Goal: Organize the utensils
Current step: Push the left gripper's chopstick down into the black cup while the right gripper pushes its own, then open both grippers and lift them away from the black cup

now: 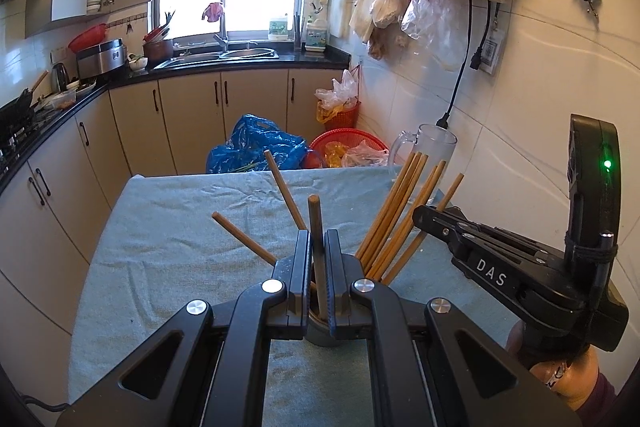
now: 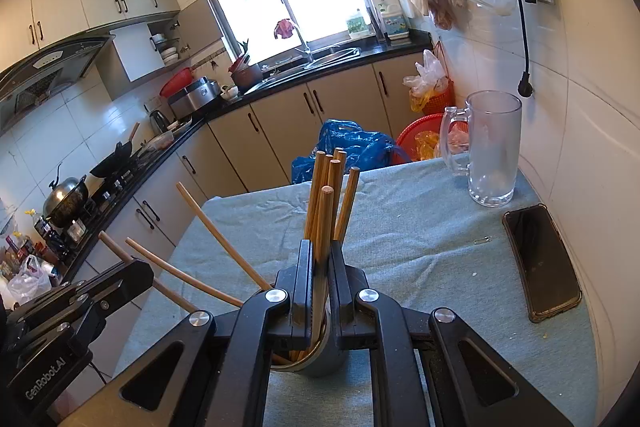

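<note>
Several wooden chopsticks stand splayed in a grey cup [image 1: 320,337] on the teal cloth. My left gripper [image 1: 318,239] is shut on one upright chopstick [image 1: 315,223] whose lower end goes into the cup. Two more chopsticks [image 1: 244,239] lean left, and a bunch [image 1: 400,219] leans right. My right gripper [image 2: 321,247] is shut on a chopstick [image 2: 326,215] of that bunch, above the same cup [image 2: 324,361]. Each gripper shows in the other's view: the right gripper [image 1: 420,217] at the right, the left gripper [image 2: 138,269] at the lower left.
A glass mug [image 2: 494,151] stands at the table's far right corner by the tiled wall. A phone [image 2: 540,263] lies near the right edge, a small clip [image 2: 483,239] beside it. The teal cloth [image 2: 420,227] covers the table; bags and red baskets sit on the floor beyond.
</note>
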The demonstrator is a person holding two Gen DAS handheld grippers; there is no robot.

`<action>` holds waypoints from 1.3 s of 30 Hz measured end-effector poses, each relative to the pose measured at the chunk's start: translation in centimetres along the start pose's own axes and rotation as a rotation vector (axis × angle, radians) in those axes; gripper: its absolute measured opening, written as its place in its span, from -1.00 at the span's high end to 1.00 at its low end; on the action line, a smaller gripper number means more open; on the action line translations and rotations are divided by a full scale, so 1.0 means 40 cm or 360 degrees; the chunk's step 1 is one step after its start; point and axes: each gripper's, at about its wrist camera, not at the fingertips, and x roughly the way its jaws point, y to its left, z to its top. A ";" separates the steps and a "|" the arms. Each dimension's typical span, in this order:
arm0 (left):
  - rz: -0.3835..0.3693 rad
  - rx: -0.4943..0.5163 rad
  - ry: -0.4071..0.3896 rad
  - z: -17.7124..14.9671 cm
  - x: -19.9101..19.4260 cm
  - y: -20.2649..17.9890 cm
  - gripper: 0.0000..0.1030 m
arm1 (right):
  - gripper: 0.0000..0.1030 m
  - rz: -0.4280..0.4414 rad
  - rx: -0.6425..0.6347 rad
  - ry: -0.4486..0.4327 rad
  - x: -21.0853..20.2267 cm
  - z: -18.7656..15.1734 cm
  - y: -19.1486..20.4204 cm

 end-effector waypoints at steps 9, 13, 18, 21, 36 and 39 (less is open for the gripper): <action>0.0000 0.0002 0.0001 -0.001 0.000 -0.001 0.89 | 0.81 -0.0006 0.0007 0.0023 0.015 -0.011 -0.005; -0.0001 0.0002 0.0006 -0.004 -0.004 -0.002 0.89 | 0.78 -0.0007 0.0017 0.0025 0.015 -0.011 -0.008; 0.0006 0.0005 0.0008 -0.006 -0.004 -0.002 0.88 | 0.70 -0.0010 0.0031 0.0037 0.017 -0.019 -0.014; -0.0005 -0.0014 0.0031 -0.011 -0.001 0.006 0.88 | 0.69 -0.0005 0.0041 0.0044 0.016 -0.023 -0.018; 0.0002 -0.0016 0.0010 -0.017 -0.049 -0.001 0.46 | 0.28 -0.0026 0.0052 0.0000 -0.038 -0.017 -0.016; 0.0015 -0.0004 0.0004 -0.022 -0.068 -0.006 0.37 | 0.22 -0.0033 0.0054 -0.0018 -0.061 -0.017 -0.013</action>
